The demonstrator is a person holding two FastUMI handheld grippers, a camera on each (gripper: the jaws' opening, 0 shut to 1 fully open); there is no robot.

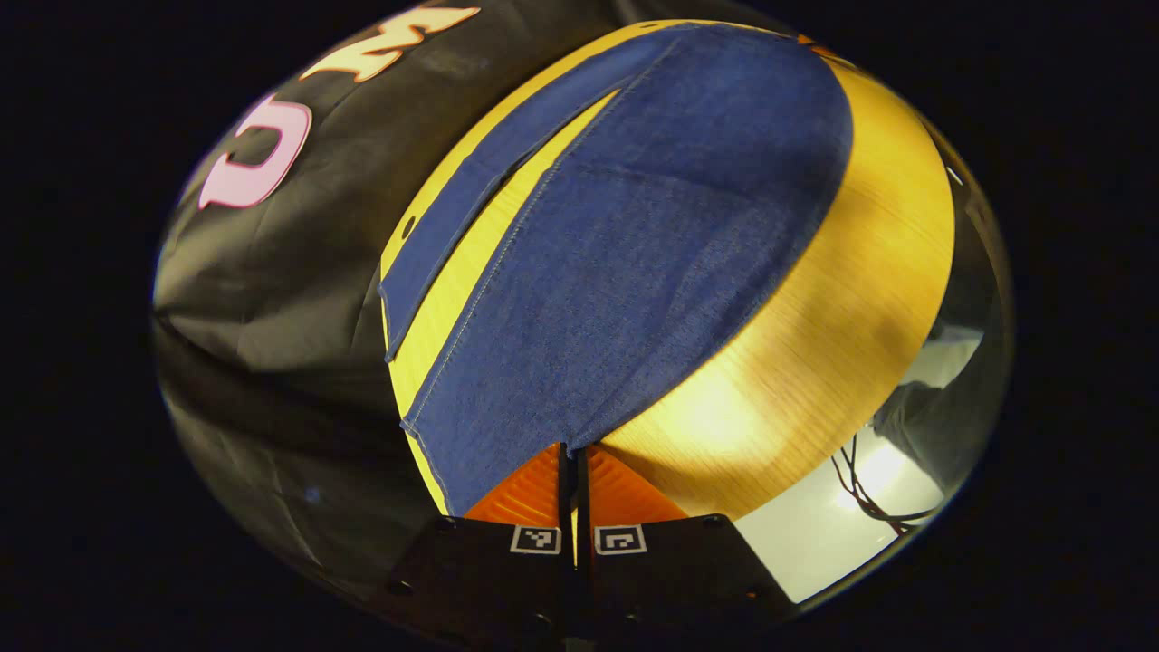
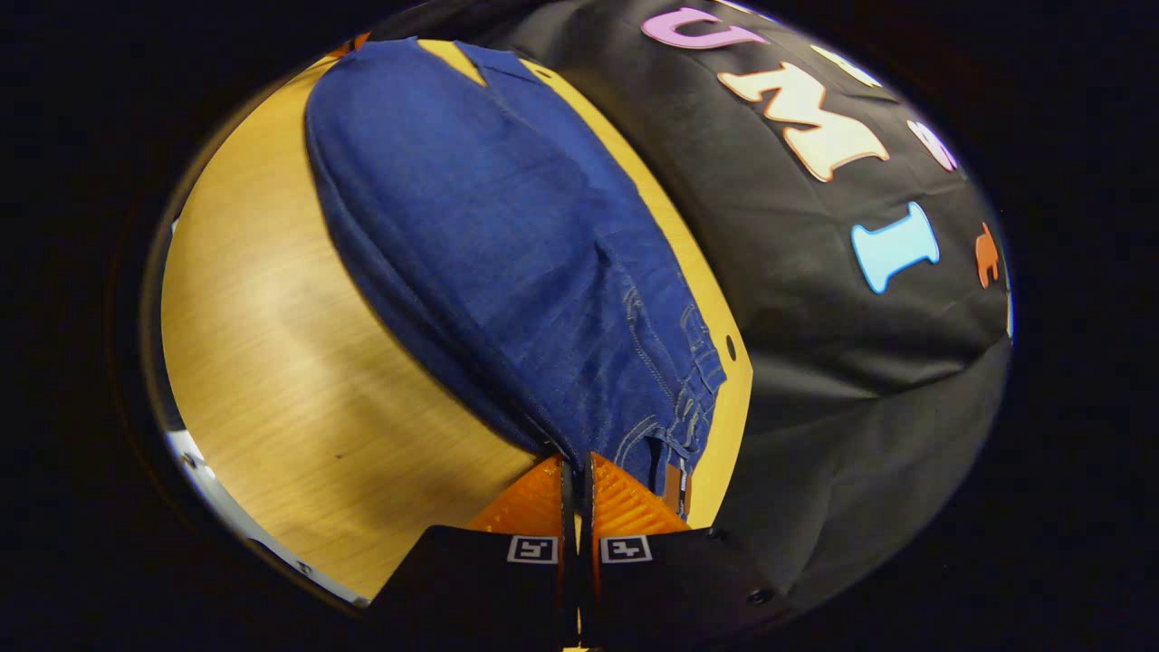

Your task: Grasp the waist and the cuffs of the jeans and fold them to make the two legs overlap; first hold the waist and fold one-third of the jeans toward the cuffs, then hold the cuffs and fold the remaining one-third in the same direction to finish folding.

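The jeans (image 1: 634, 244) lie spread on the wooden bench (image 1: 842, 326), running away from both grippers. In the left gripper view the cuff end (image 1: 507, 435) sits right at the left gripper (image 1: 572, 453), whose fingers are pressed together on the denim's edge, while the other leg (image 1: 471, 208) lies apart nearer the bench's far edge. In the right gripper view the waist (image 2: 679, 407), with belt loops and seams, meets the right gripper (image 2: 572, 464), fingers likewise closed on the fabric beside the bench's edge
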